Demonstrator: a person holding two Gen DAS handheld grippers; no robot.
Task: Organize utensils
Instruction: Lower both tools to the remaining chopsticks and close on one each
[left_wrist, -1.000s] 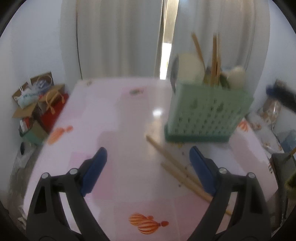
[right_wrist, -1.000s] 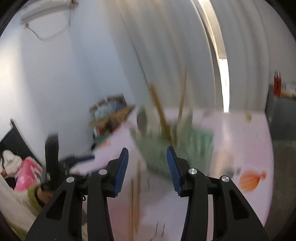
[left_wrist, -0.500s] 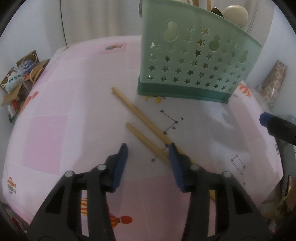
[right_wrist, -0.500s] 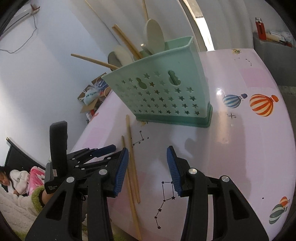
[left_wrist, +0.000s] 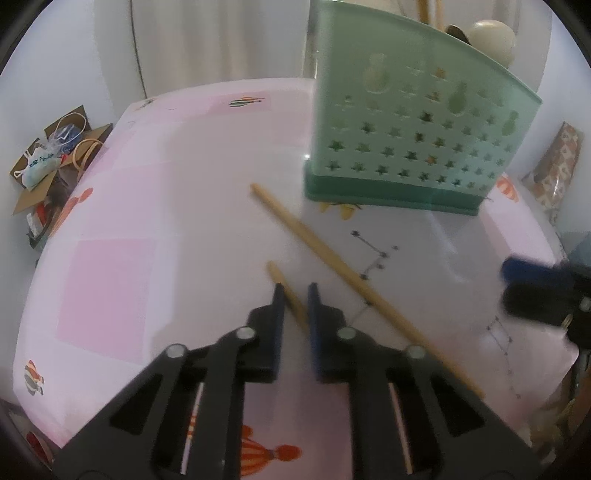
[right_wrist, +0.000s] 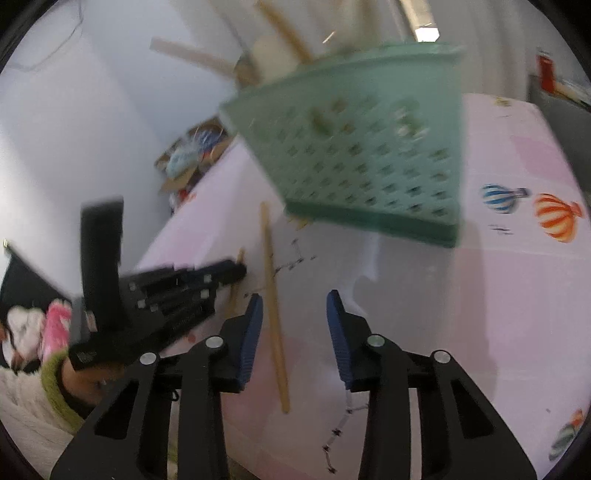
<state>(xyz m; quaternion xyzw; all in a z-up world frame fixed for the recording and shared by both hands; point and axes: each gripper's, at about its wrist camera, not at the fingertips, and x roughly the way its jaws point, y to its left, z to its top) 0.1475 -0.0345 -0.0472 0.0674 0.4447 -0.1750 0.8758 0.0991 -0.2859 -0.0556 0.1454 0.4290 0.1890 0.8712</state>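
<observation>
Two wooden chopsticks lie on the pink tablecloth in front of a green perforated utensil basket (left_wrist: 417, 140) that holds spoons and chopsticks. My left gripper (left_wrist: 295, 295) has its jaws nearly closed around the short-looking chopstick (left_wrist: 282, 282); it also shows in the right wrist view (right_wrist: 236, 273). The long chopstick (left_wrist: 343, 266) lies just to its right, also seen in the right wrist view (right_wrist: 271, 295). My right gripper (right_wrist: 293, 310) is open and empty, hovering low over the table beside the long chopstick, below the basket (right_wrist: 369, 147).
A cardboard box with clutter (left_wrist: 48, 162) sits off the table's left edge. A patterned package (left_wrist: 557, 166) stands at the right. The table edge (left_wrist: 37, 398) is close at the lower left. The right gripper's blue finger (left_wrist: 532, 269) intrudes at the right.
My left gripper has moved down and forward and closed its jaws around the shorter-looking chopstick. My right gripper has moved closer to the basket and the long chopstick, staying open.
</observation>
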